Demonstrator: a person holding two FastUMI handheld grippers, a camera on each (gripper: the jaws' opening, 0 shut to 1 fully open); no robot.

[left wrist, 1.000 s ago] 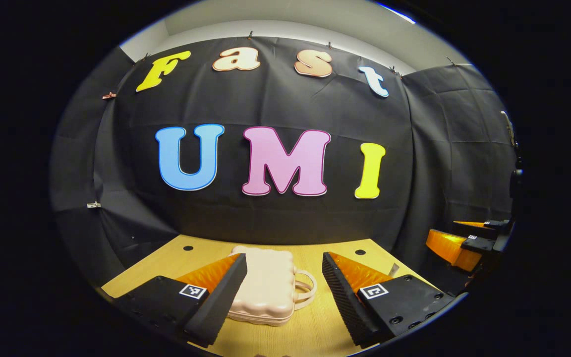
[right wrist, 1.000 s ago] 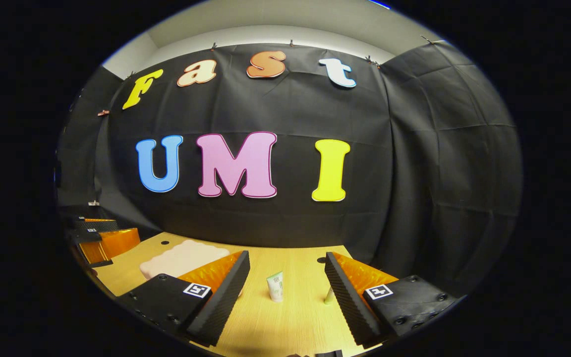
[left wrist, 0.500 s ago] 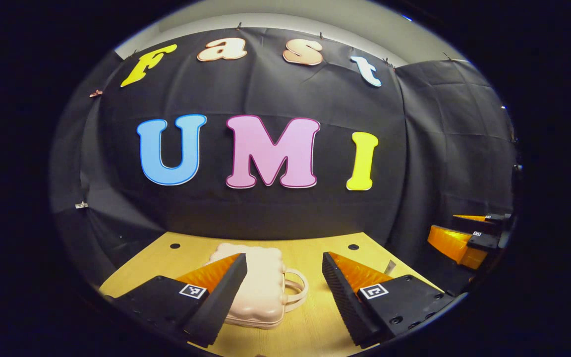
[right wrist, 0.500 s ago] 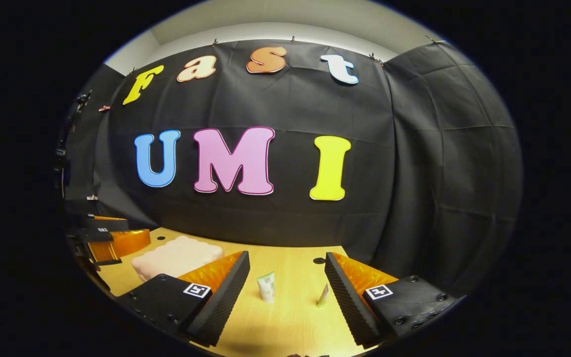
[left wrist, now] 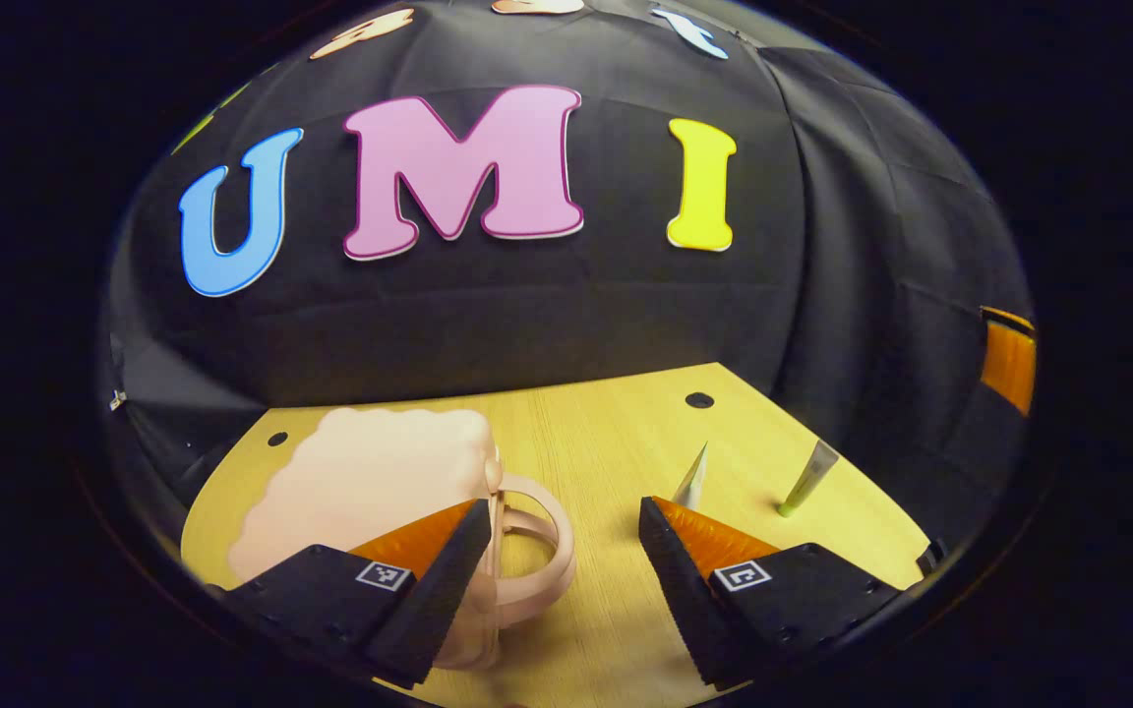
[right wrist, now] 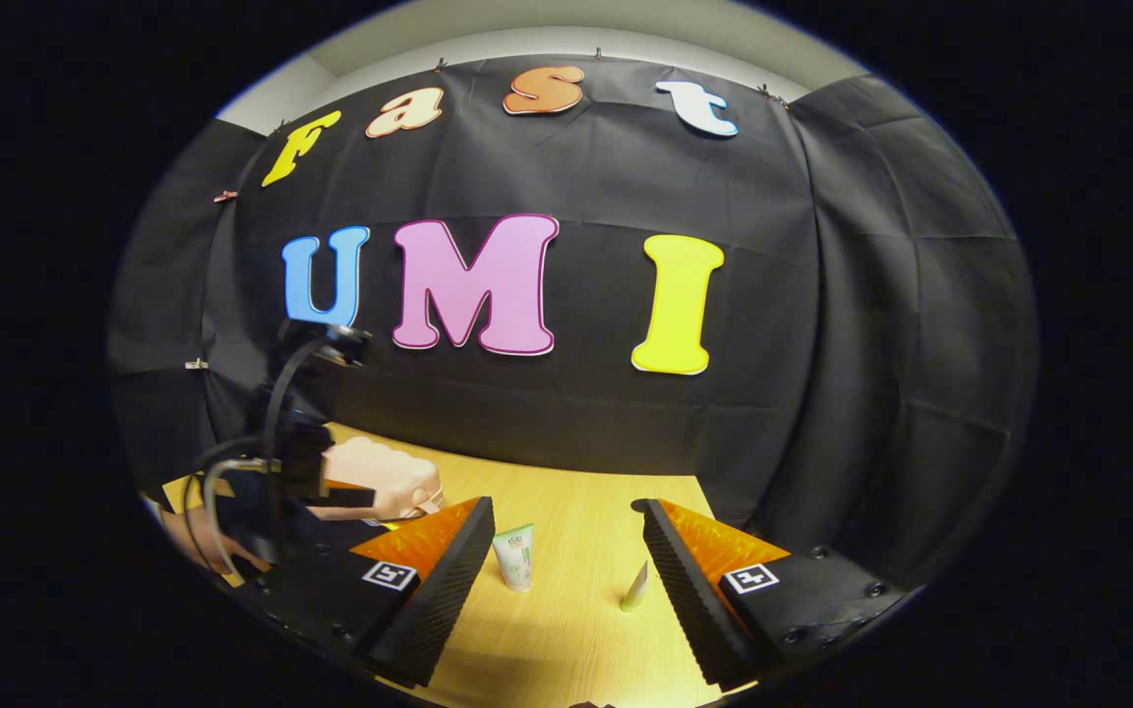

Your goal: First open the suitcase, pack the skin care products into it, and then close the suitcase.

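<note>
- Suitcase (left wrist: pixel 370 482): small, pale pink and ridged, lying flat on the wooden desk (left wrist: pixel 616 442) with its lid down and its handle (left wrist: pixel 537 536) facing the tubes.
- Skin care tubes: two stand on the desk beside the suitcase, a white-and-green tube (right wrist: pixel 514 556) and a slimmer tube (right wrist: pixel 635 588); packing remains.
- Left claw (left wrist: pixel 559 551): spread wide, holding nothing, poised over the handle, seemingly just short of touching.
- Right claw (right wrist: pixel 566 551): wide open and empty, facing the tubes.

A light wooden table (left wrist: pixel 616 433) runs back to a black cloth wall (right wrist: pixel 576 413). Round dark holes (left wrist: pixel 698 400) sit near its far edge. A pale ceiling strip (right wrist: pixel 547 39) shows above the cloth.
</note>
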